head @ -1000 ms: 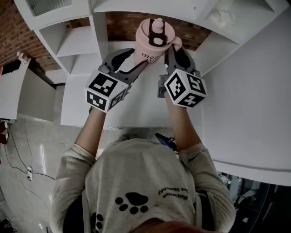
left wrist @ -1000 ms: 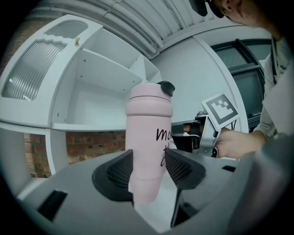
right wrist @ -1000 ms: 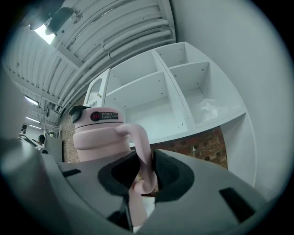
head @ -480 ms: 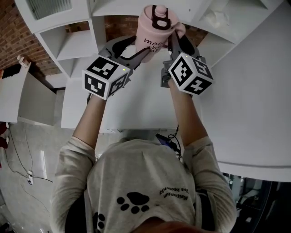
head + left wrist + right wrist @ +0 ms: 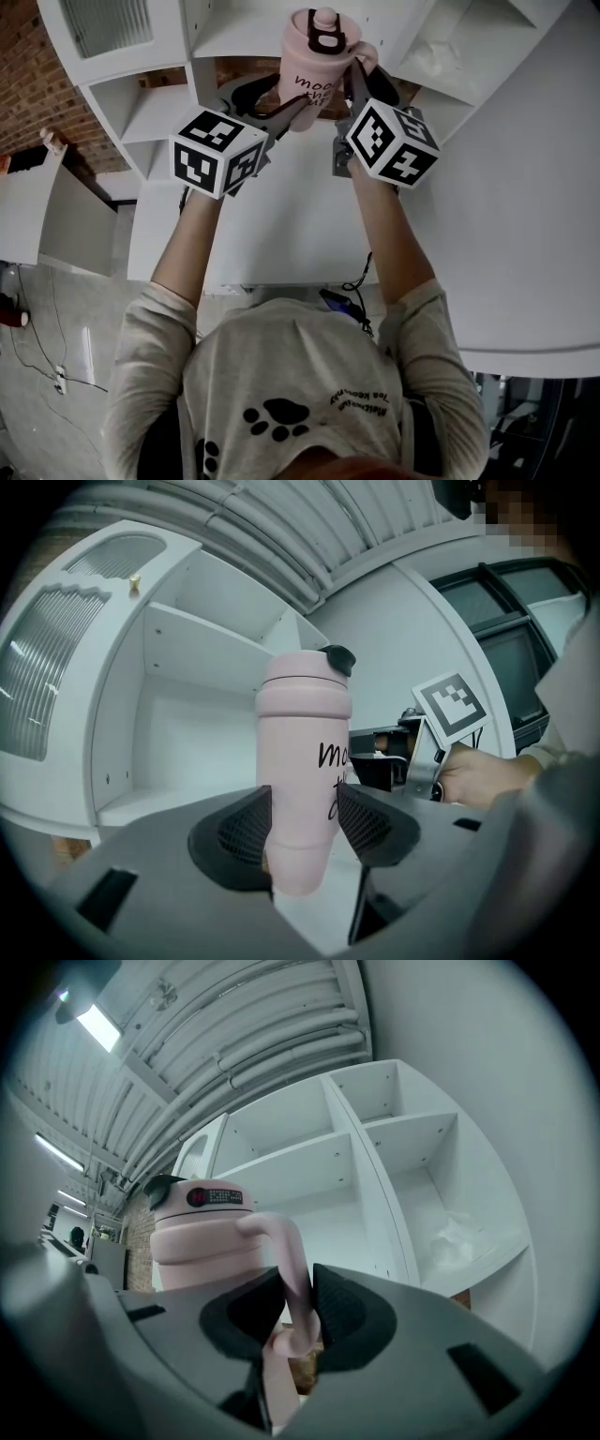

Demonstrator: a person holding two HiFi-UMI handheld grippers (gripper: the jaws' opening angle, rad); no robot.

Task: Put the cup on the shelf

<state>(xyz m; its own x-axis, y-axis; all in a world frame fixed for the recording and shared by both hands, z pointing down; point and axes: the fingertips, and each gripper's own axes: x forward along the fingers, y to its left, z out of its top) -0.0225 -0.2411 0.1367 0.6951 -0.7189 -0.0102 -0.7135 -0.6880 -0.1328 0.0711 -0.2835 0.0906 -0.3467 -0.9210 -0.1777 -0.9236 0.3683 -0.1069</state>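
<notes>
**Cup (image 5: 317, 70) held up at 12 o'clock**

My left hand-held gripper (image 5: 305, 829) is clamped on the pink cup's lower body. My right hand-held gripper (image 5: 298, 1314) pinches its handle (image 5: 279, 1241). Cup's upright w/ lid on, off the desk (image 5: 291, 225), in the air in front of the white shelf (image 5: 155, 89) unit.

There's the pink cup (image 5: 314, 66) with black lettering and black cap, white shelf (image 5: 159, 89), black-and-white squares on both cubes (image 5: 216, 152), red-brown brick (image 5: 28, 56) far left, grey shirt (image 5: 291, 375) with black pawprints.
</notes>
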